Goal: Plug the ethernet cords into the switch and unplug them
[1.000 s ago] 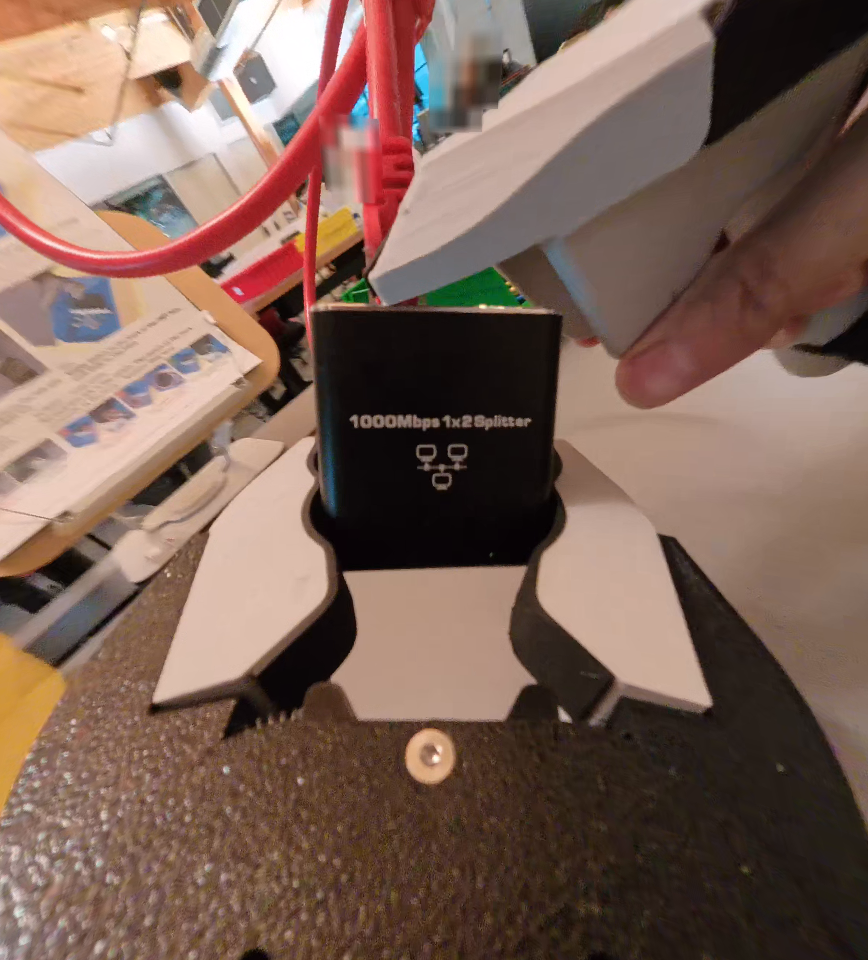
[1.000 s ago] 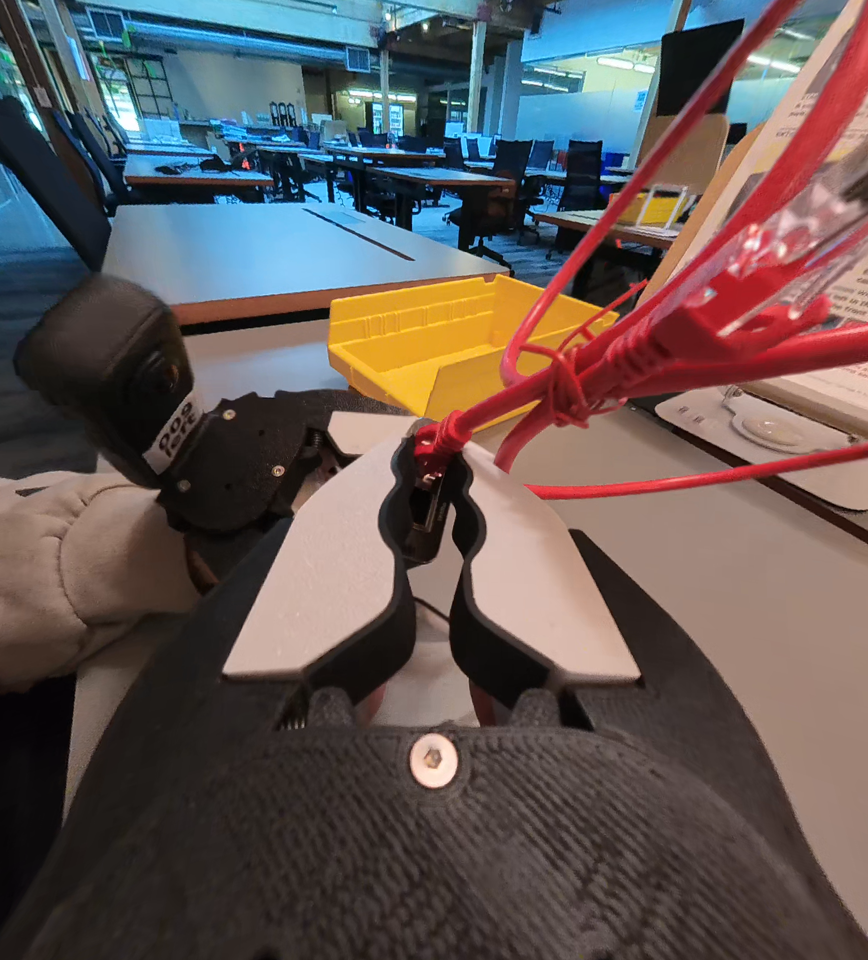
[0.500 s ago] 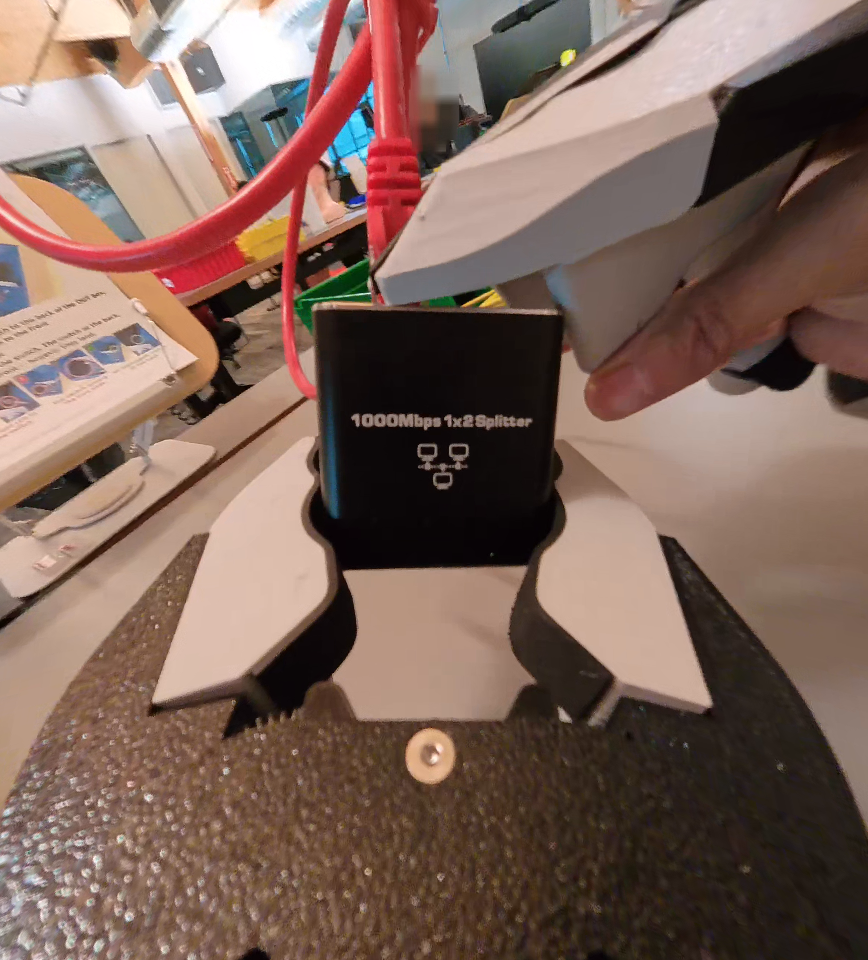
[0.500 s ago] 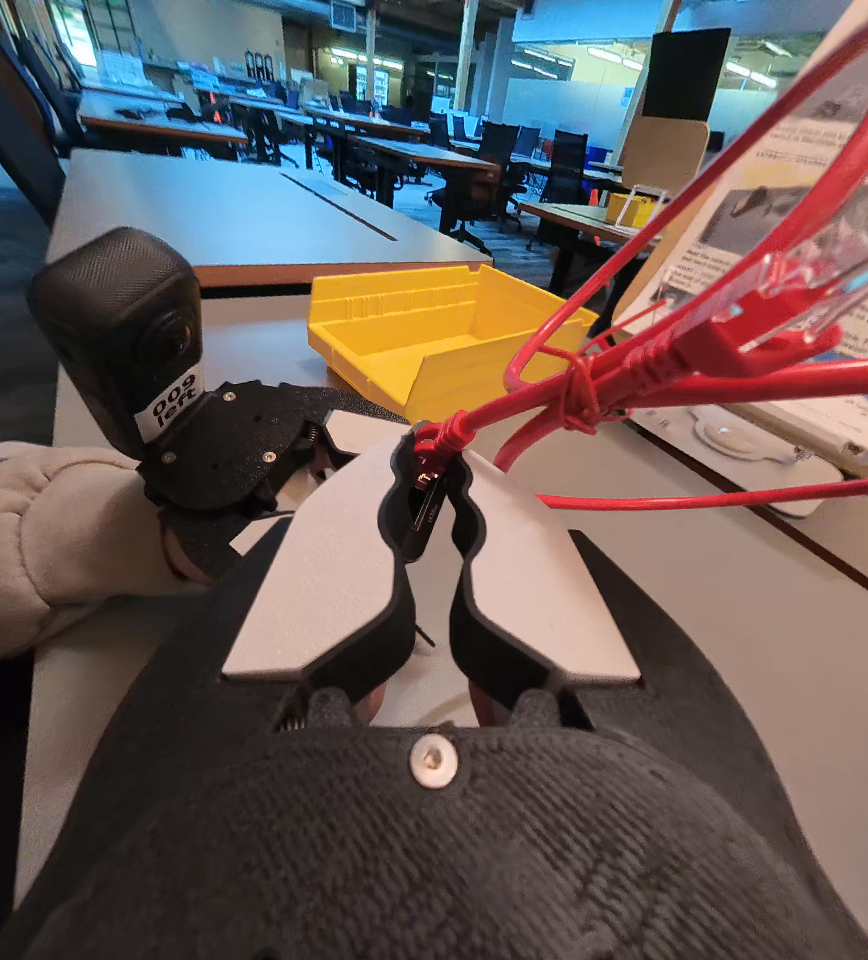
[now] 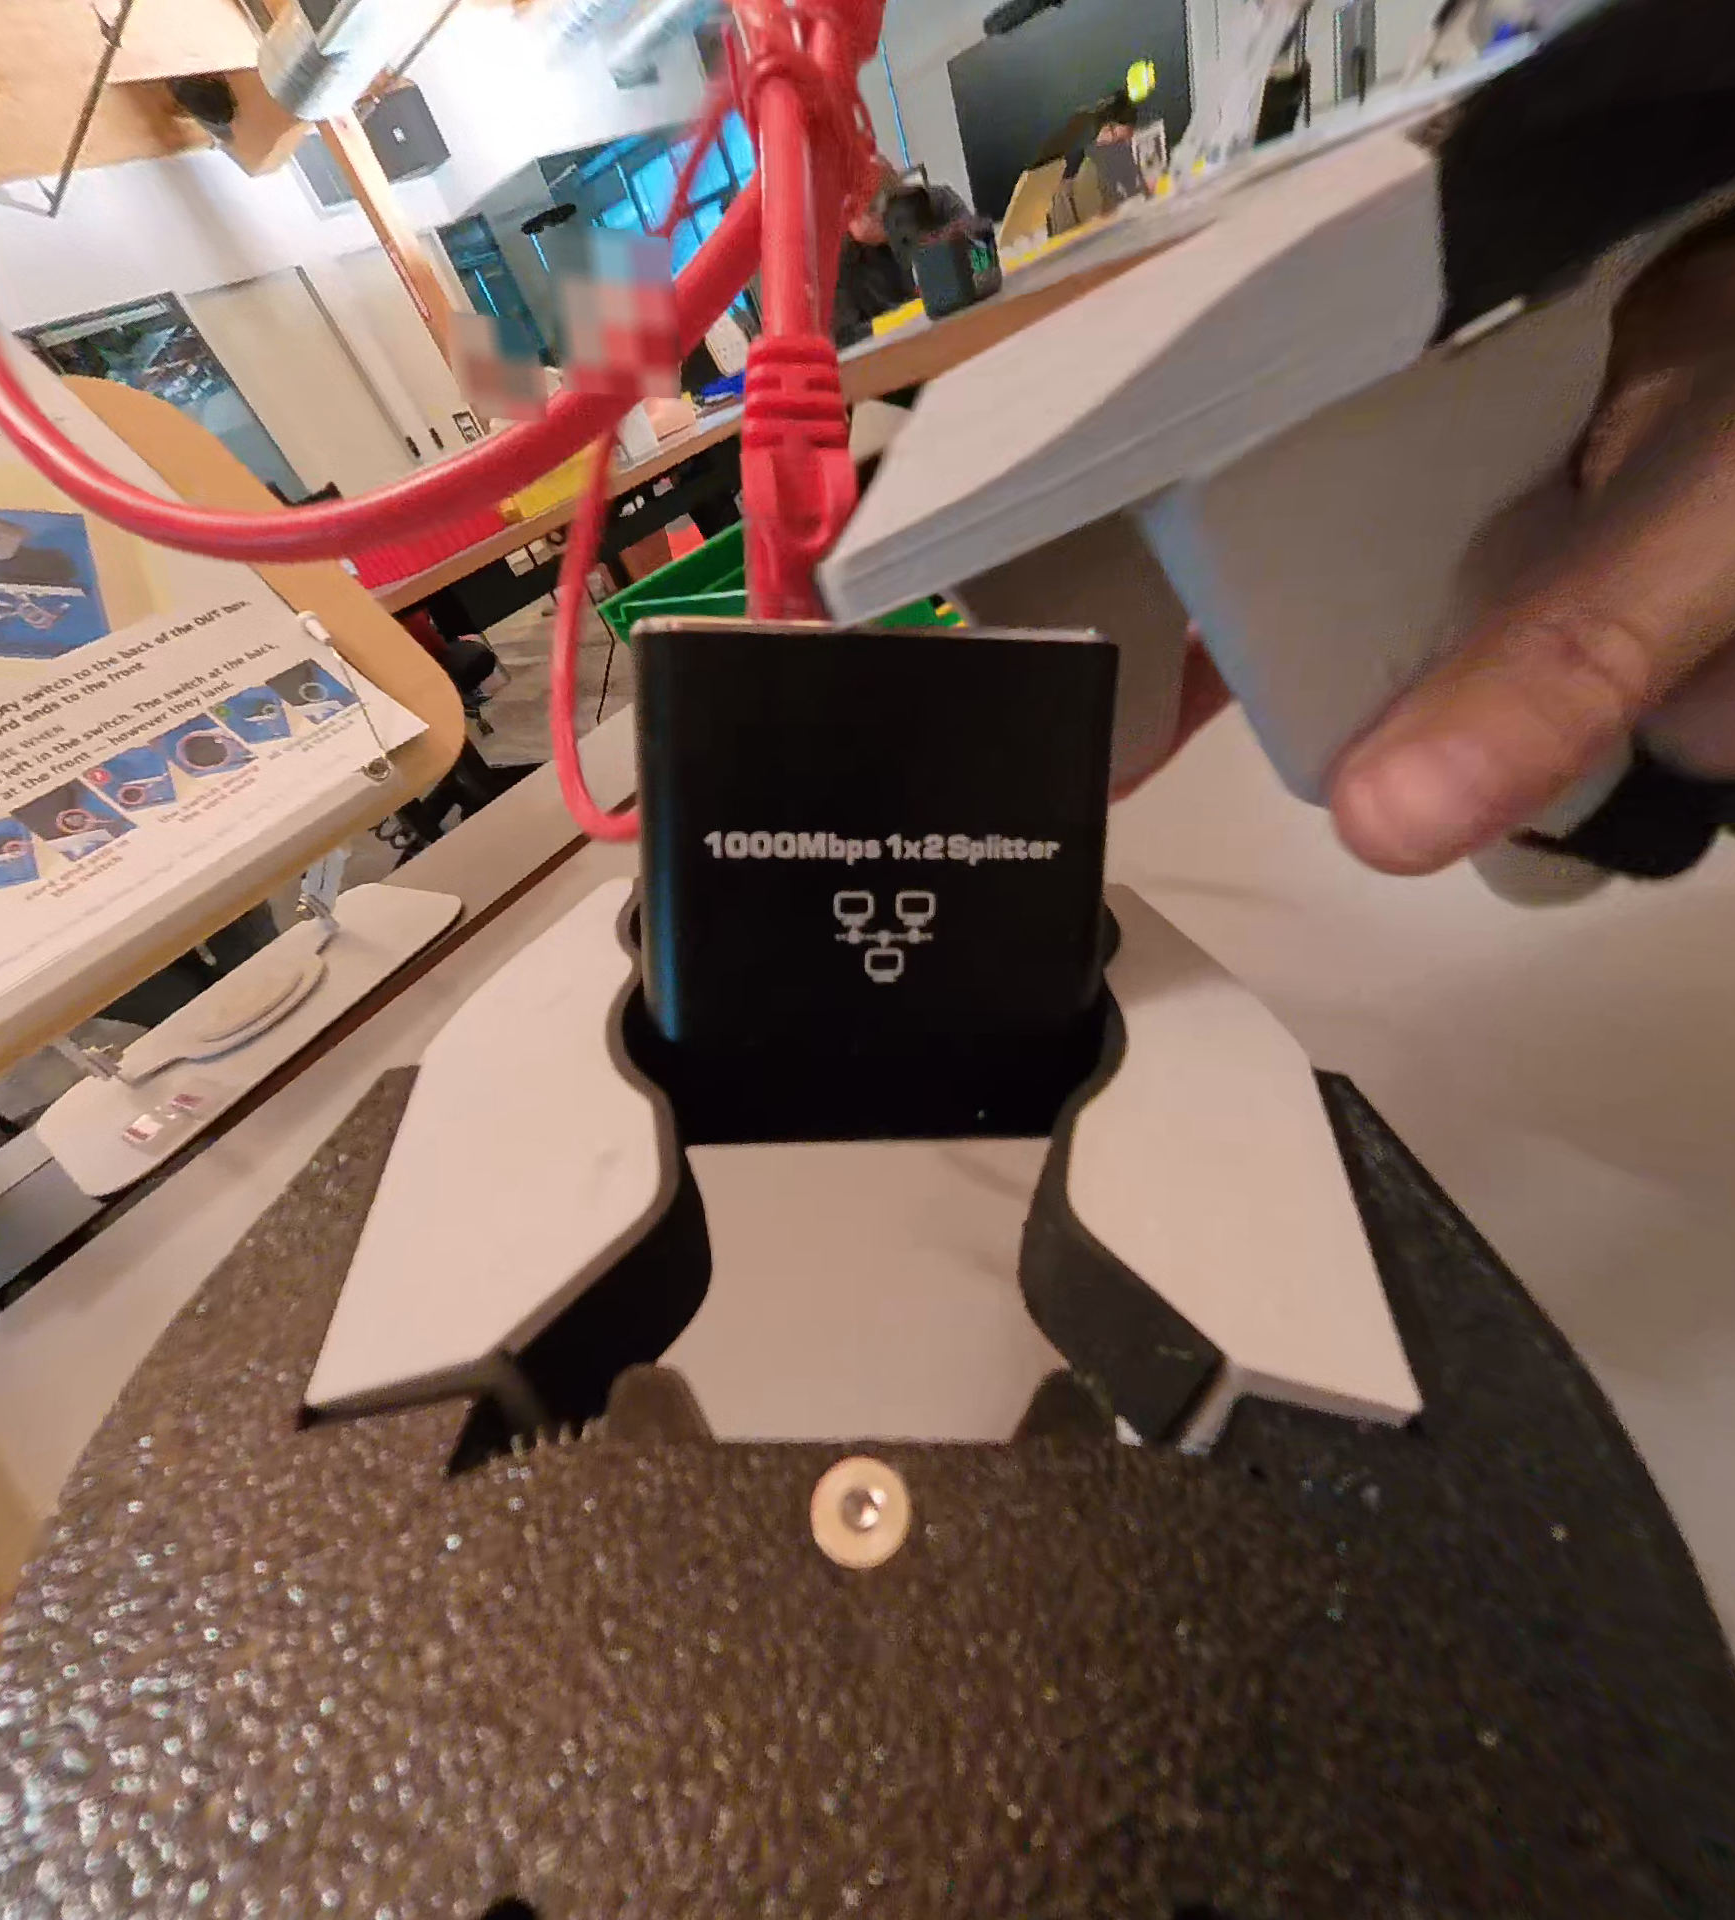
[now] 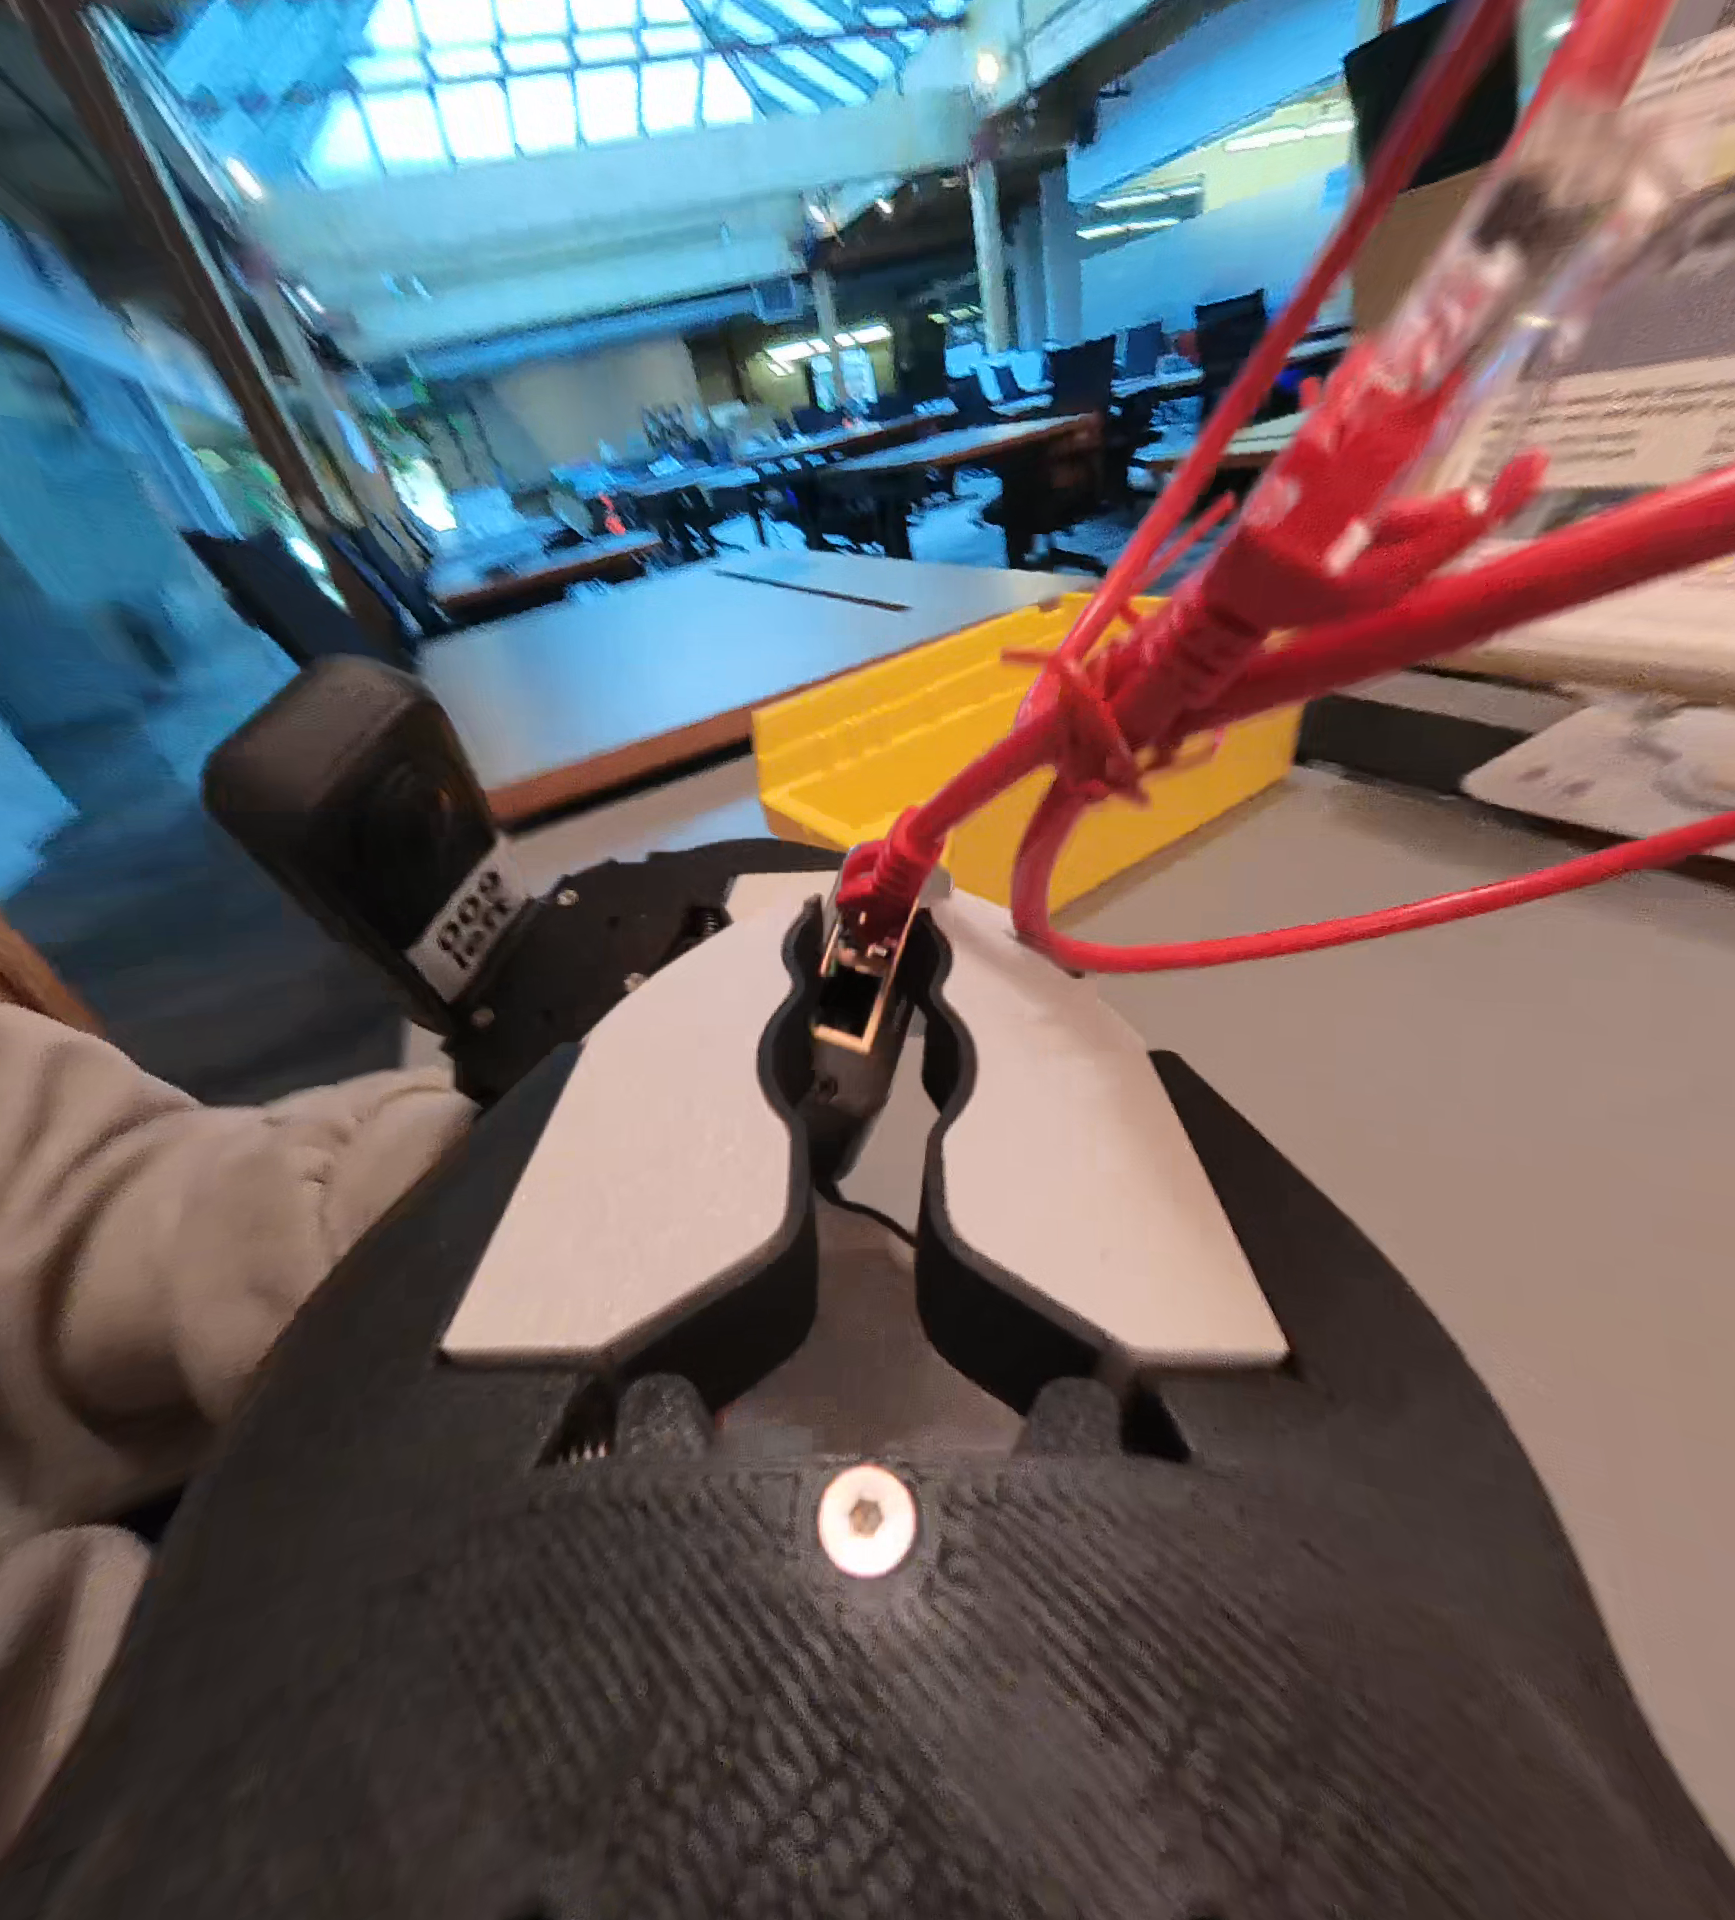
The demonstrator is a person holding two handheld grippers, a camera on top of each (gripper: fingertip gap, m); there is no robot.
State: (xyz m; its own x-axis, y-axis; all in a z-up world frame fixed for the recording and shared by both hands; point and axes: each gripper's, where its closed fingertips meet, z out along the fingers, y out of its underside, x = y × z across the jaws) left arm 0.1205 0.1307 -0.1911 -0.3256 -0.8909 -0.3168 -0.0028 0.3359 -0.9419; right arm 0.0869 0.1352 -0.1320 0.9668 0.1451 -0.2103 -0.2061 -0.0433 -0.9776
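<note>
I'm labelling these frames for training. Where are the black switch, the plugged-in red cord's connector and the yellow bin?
black switch [image 5: 878, 831]: left wrist view, on its front face.
red cord connector [image 5: 795, 447]: left wrist view, on its ribbed boot.
yellow bin [image 6: 863, 727]: right wrist view, on its side wall.

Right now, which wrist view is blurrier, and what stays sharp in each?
Right wrist view: blurrier, motion smear across the hall, the yellow bin and the loose red plug; the right gripper stays fairly crisp. Left wrist view: the switch and left gripper are sharp; the near hand and background are soft. Both show wide-angle bending at the edges.
</note>
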